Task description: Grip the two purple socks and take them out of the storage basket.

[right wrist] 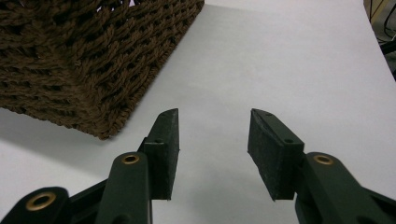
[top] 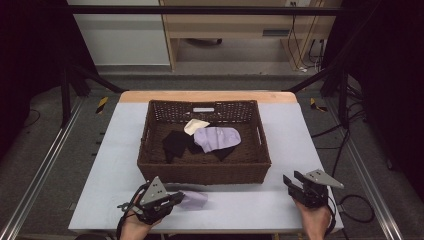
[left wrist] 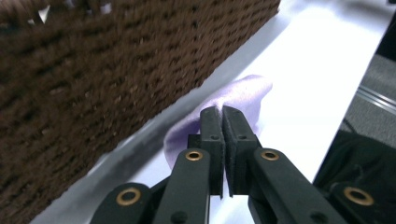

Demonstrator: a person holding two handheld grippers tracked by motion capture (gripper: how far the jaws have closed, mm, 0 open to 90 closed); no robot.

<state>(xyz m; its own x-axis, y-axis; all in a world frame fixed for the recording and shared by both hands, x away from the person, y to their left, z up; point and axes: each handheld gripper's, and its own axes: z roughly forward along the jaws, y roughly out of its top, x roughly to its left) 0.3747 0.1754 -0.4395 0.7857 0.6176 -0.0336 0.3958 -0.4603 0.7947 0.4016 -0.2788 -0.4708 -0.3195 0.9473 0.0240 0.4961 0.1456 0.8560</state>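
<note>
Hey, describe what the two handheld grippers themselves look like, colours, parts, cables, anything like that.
Both are black. The left gripper and right gripper each carry a grey three-cornered plate with small holes on top, and a black cable trails from each. Up close, the jaws have flat, dark, matte pads and brass-coloured rivets at the joints. No sleeves are visible.

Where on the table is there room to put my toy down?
Bare table lies right of the basket, up to the right tongs, and along the basket's left side. In front, between both tongs, is free too. By the left tongs a purple cloth crowds it.
</note>
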